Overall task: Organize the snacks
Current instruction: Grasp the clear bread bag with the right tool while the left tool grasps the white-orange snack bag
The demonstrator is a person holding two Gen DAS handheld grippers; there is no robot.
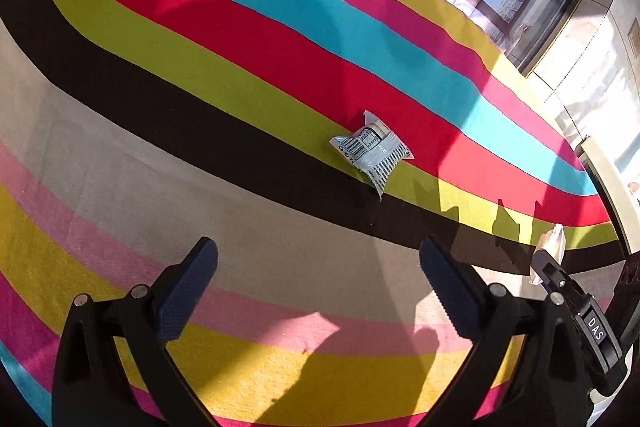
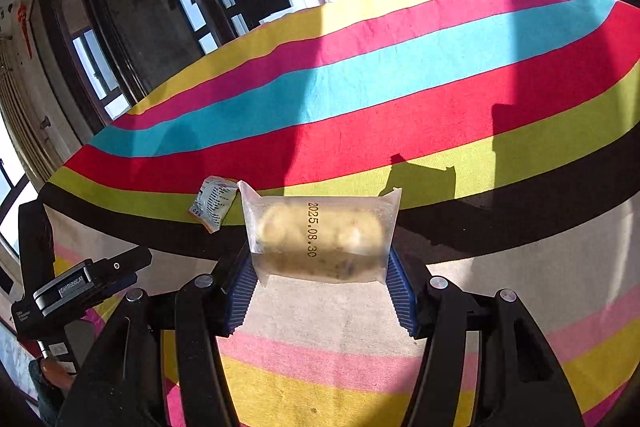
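Jaws of the right gripper [image 2: 320, 291] pinch a clear pastry packet [image 2: 320, 239] crosswise by its short ends, tilted down over the striped cloth [image 2: 400, 131], while the left gripper [image 1: 318, 267], wide and empty, faces the grey sachet [image 1: 372, 151] lying ahead, slightly right.

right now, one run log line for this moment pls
left gripper: open, empty | right gripper: shut on clear pack | grey pack: on cloth, untouched
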